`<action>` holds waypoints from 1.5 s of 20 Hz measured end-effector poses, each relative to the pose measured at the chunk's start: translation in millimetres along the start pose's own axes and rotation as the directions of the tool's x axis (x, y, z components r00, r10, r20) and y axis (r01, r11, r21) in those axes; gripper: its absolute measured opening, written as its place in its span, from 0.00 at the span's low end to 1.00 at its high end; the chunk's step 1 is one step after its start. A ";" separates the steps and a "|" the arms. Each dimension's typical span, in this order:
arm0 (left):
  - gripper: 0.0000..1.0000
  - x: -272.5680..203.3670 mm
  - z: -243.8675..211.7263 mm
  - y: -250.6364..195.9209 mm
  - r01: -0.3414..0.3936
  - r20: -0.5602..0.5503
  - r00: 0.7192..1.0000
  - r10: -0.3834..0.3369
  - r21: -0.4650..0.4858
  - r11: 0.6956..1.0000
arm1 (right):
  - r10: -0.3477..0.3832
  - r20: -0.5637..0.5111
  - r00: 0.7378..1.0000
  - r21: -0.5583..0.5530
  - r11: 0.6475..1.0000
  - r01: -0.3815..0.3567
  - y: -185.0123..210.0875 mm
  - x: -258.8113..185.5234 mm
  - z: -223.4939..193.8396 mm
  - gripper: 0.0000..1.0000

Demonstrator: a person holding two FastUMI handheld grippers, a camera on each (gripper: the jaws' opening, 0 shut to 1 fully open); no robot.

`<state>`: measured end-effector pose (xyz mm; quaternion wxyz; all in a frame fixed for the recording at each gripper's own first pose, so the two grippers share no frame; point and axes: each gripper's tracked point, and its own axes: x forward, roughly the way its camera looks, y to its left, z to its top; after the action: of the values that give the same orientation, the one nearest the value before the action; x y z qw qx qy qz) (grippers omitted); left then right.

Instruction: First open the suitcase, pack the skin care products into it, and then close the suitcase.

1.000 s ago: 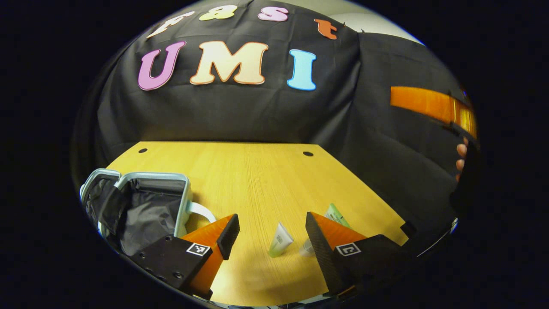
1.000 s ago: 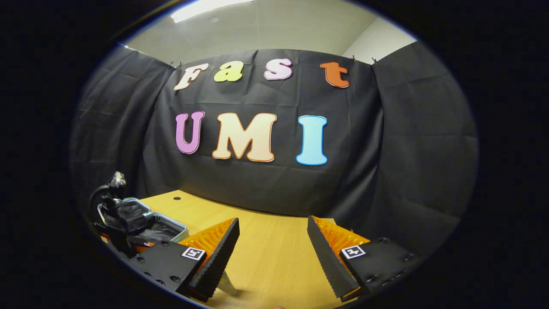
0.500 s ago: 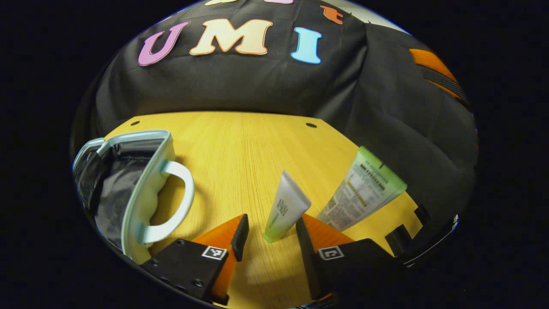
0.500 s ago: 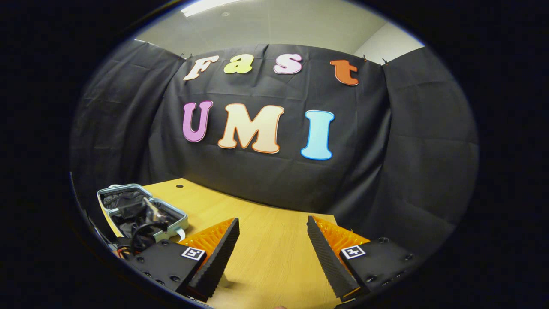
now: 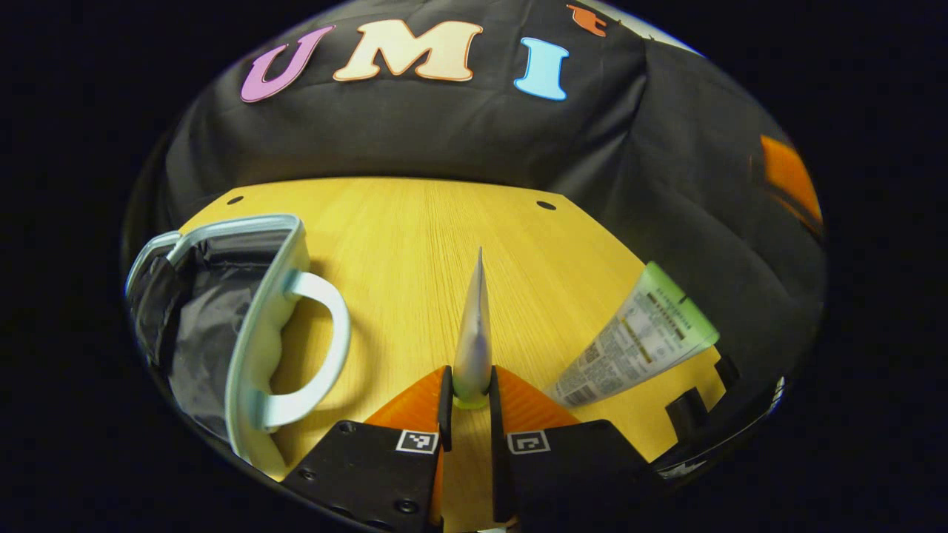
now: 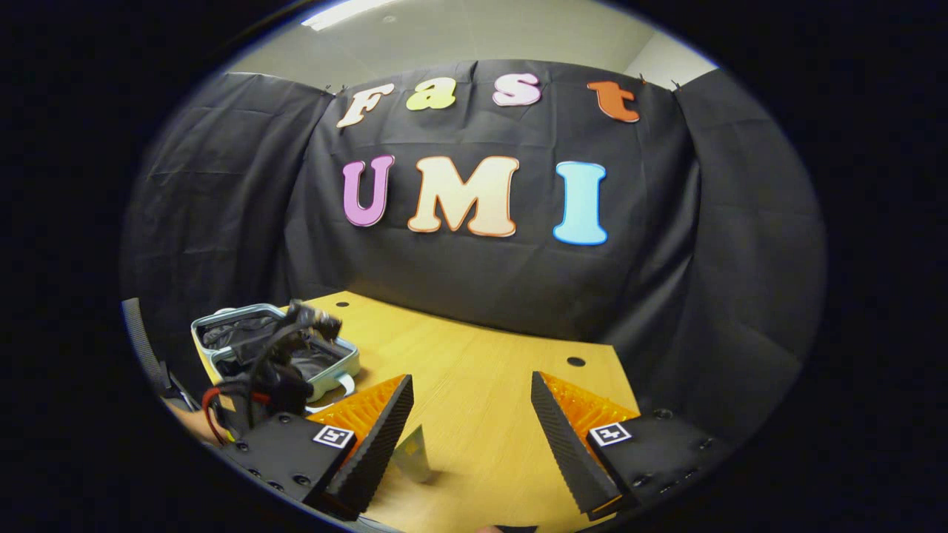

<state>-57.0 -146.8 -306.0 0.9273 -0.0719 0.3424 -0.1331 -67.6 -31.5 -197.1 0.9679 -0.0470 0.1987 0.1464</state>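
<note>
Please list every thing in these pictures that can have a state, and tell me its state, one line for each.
suitcase: open, lying on the table.
small tube: clamped between the left gripper's fingers.
left gripper: shut on the small tube.
green tube: lying on the table, not held.
right gripper: open, holding nothing.

Probably a recording booth: black cloth walls (image 6: 222,185) around a wooden table (image 6: 474,385).

Left gripper view sits low, close over the bench (image 5: 415,244); right gripper view looks higher, farther back; both share the suitcase (image 6: 222,348) at frame left.
</note>
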 end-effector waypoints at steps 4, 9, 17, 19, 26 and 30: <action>0.19 -32.8 29.3 2.2 -0.010 0.037 0.999 0.010 0.014 1.000 | 0.050 -0.062 0.997 0.028 0.998 -0.048 21.3 8.9 -35.8 0.99; 0.19 -69.1 52.0 7.3 -0.031 0.075 0.997 0.029 0.020 0.999 | 0.118 -0.122 0.986 -0.005 0.993 -0.119 49.8 23.2 -81.2 0.99; 0.19 -113.0 50.0 27.6 -0.095 0.056 0.994 0.093 0.033 0.995 | 0.139 -0.296 0.945 0.007 0.990 -0.144 59.8 49.4 -176.0 0.96; 0.19 -117.8 52.0 32.1 -0.106 0.057 0.993 0.104 0.022 0.994 | 0.137 -0.313 0.940 0.016 0.990 -0.139 58.2 52.1 -184.9 0.87; 0.19 -128.0 56.6 48.2 -0.137 0.059 0.989 0.136 -0.001 0.991 | 0.127 -0.338 0.933 0.001 0.991 -0.134 64.0 54.6 -196.9 0.45; 0.19 -131.0 52.5 64.0 -0.162 0.049 0.986 0.162 -0.005 0.987 | 0.172 -0.330 0.928 0.014 0.984 -0.178 72.6 47.1 -182.4 0.36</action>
<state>-105.6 -44.8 -200.0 0.9431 -0.0478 0.3242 -0.0554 -115.8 23.0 -385.5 0.9037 -0.0609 0.3599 0.2238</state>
